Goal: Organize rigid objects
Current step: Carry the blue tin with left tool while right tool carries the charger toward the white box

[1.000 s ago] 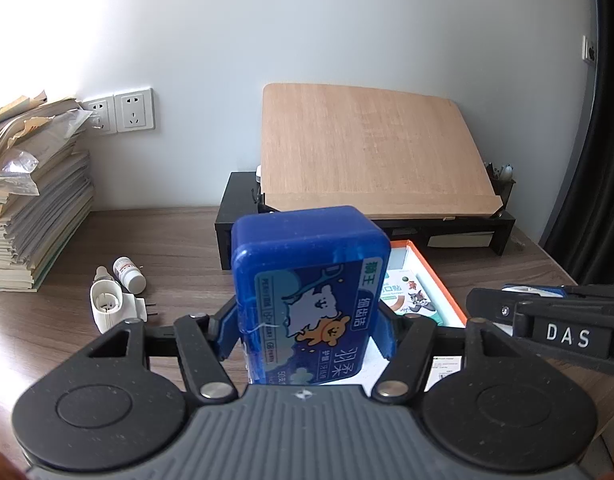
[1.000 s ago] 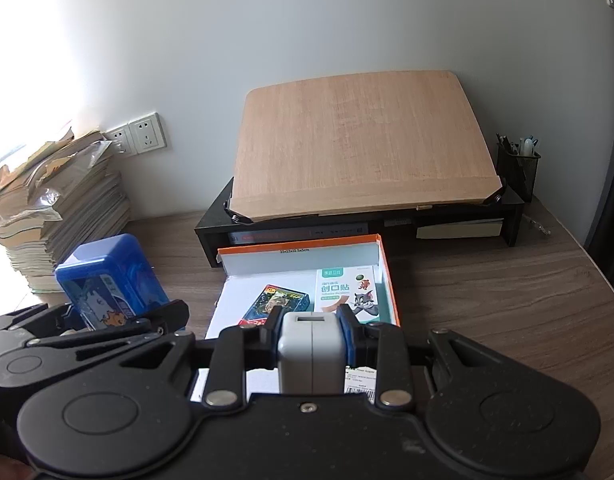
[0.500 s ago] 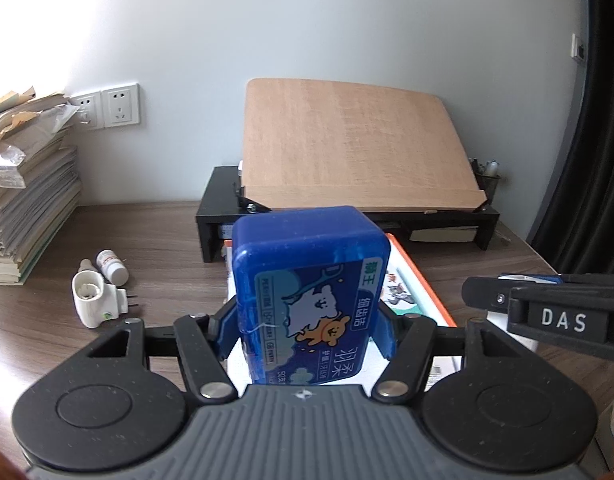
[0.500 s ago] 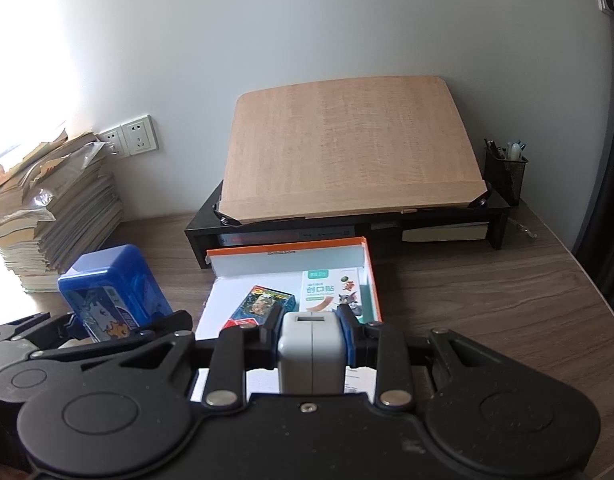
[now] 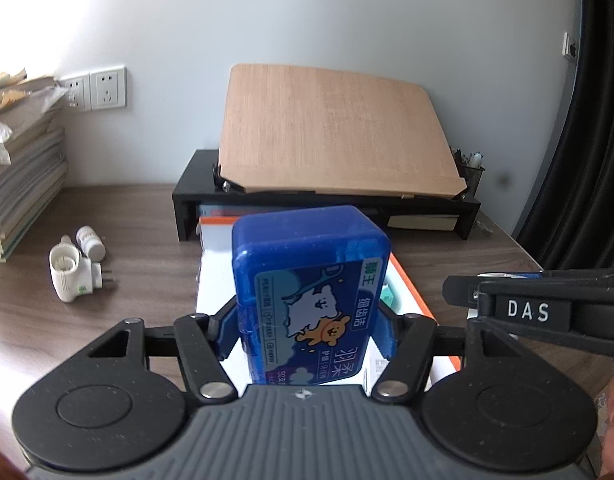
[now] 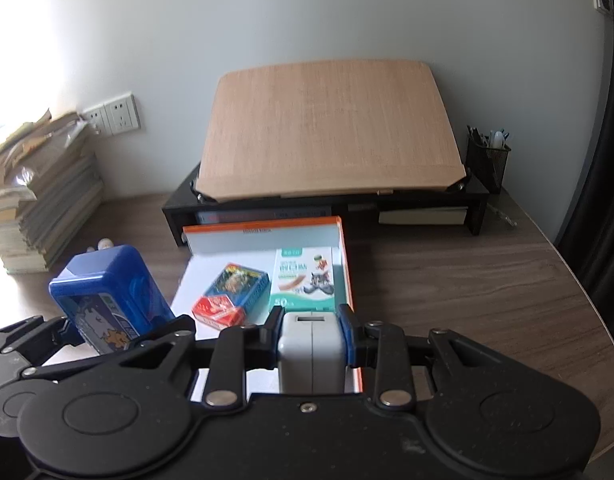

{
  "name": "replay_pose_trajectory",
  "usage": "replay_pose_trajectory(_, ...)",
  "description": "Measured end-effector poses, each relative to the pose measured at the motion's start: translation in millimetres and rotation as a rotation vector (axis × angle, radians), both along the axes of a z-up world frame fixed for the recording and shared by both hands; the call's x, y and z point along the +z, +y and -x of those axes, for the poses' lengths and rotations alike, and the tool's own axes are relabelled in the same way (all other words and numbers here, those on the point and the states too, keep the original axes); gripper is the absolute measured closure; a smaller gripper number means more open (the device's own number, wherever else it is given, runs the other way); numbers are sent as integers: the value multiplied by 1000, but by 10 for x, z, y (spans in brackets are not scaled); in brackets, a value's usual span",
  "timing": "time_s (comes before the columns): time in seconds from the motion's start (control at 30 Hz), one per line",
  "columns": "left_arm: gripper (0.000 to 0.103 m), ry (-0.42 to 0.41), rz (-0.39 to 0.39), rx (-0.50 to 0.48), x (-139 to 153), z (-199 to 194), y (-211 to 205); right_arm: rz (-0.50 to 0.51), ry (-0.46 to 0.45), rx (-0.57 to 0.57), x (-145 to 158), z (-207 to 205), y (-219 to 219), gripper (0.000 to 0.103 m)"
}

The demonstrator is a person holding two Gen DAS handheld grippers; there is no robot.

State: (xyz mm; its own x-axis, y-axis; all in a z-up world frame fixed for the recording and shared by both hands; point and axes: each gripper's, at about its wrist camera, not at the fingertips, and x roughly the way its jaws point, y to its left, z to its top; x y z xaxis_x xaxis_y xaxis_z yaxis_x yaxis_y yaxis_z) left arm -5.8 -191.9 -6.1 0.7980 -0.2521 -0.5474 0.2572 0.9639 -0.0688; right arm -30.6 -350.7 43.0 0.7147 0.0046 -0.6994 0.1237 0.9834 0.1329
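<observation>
My left gripper (image 5: 307,326) is shut on a blue plastic box (image 5: 313,296) with a cartoon label, held upright above the near left part of an orange-rimmed white tray (image 5: 405,276). The right wrist view shows that blue box (image 6: 107,292) at the tray's left side. My right gripper (image 6: 311,328) is shut on a small grey-white adapter block (image 6: 311,354) over the tray's (image 6: 345,256) near edge. Inside the tray lie a teal bandage box (image 6: 305,280), a blue card box (image 6: 237,286) and a small red box (image 6: 219,310).
A black monitor riser (image 6: 327,204) with a tilted wooden board (image 6: 331,128) stands behind the tray. On the left lie a white plug adapter (image 5: 71,274) and a small white bottle (image 5: 90,238), near a stack of papers (image 5: 19,168). A mesh pen holder (image 6: 487,160) sits far right.
The left gripper has carried the blue box to the right and slightly down, over the tray's left side. The right gripper keeps its hold on the adapter with little movement.
</observation>
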Motion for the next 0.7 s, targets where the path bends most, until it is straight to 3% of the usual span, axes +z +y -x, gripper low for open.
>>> replay_pose_trajectory(0.4, 38, 31, -20, 71, -56, -80, 198, -30, 16, 49, -126, -147, 150, 68)
replay_pose_trajectory(0.7, 38, 19, -45, 71, -18, -92, 250, -51, 6, 52, -145, -227, 196, 68)
